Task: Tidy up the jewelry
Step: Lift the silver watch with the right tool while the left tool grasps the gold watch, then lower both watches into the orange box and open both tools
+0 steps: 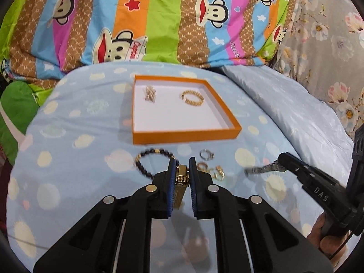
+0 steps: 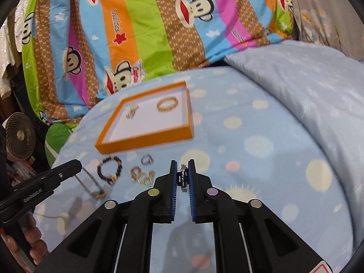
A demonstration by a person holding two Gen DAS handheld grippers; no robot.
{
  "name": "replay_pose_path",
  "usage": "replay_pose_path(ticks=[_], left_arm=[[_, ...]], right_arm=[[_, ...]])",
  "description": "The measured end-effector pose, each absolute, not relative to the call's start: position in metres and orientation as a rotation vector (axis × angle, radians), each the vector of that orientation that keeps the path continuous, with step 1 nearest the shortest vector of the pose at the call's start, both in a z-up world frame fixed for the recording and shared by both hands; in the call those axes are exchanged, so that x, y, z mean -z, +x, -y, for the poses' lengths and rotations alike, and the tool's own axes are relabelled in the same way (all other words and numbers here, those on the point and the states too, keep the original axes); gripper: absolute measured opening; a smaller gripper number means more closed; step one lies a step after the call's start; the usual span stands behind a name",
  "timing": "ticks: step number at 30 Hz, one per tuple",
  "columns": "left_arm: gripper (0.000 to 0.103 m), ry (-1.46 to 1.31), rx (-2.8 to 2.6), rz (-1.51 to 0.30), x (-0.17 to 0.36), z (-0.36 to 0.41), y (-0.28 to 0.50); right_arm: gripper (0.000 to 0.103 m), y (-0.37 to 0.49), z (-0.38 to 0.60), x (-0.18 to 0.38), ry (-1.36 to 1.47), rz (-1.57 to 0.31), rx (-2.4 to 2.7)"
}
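On the blue spotted bedsheet (image 1: 75, 118), orange tray (image 1: 182, 134) holds a gold bracelet (image 1: 192, 97) and a gold cluster piece (image 1: 150, 93). Left gripper (image 1: 182, 170) pinches a gold chain (image 1: 182, 179); right gripper (image 2: 182, 173) clamps a silver link band (image 2: 182, 177). Beaded bracelet (image 1: 150, 161) and rings (image 1: 211, 166) lie by the tray's near edge.

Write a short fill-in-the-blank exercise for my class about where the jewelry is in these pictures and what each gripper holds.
1. The tray has an ____ rim.
2. The number of jewelry pieces lying inside the tray is ____.
3. The dark beaded bracelet lies ____ the tray, on the blue sheet.
4. The left gripper is shut on a ____-coloured chain.

Missing words: orange; two; outside; gold
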State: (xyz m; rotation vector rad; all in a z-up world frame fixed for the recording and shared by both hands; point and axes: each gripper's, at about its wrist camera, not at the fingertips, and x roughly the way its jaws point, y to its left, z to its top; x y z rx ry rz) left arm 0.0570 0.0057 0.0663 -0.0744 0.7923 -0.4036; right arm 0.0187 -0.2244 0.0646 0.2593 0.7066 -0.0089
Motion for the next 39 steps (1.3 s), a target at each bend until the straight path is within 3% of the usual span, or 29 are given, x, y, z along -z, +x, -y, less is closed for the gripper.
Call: replay_pose_path(ticks=[12, 21, 28, 30, 34, 39], left_arm=[[0.011, -0.054, 0.357, -0.702, -0.106, 0.013, 0.158], [0.011, -0.075, 0.309, -0.773, -0.065, 0.028, 0.231], [0.011, -0.051, 0.294, -0.789, -0.045, 0.031, 0.237], [0.012, -0.053, 0.291, -0.775, -0.046, 0.031, 0.234], [0.036, -0.074, 0.277, -0.751, -0.055, 0.026, 0.226], [0.043, -0.122, 0.284, -0.704, -0.076, 0.008, 0.201]], right_arm=[[0.009, 0.130, 0.213, -0.114, 0.225, -0.607, -0.052], [0.009, 0.198, 0.203, -0.066, 0.260, -0.690, -0.093], [0.009, 0.210, 0.210, -0.030, 0.275, -0.769, -0.080], [0.014, 0.208, 0.213, -0.030, 0.280, -0.760, -0.070], [0.027, 0.198, 0.218, -0.039, 0.276, -0.727, -0.056], [0.041, 0.158, 0.223, -0.066, 0.264, -0.649, -0.045]])
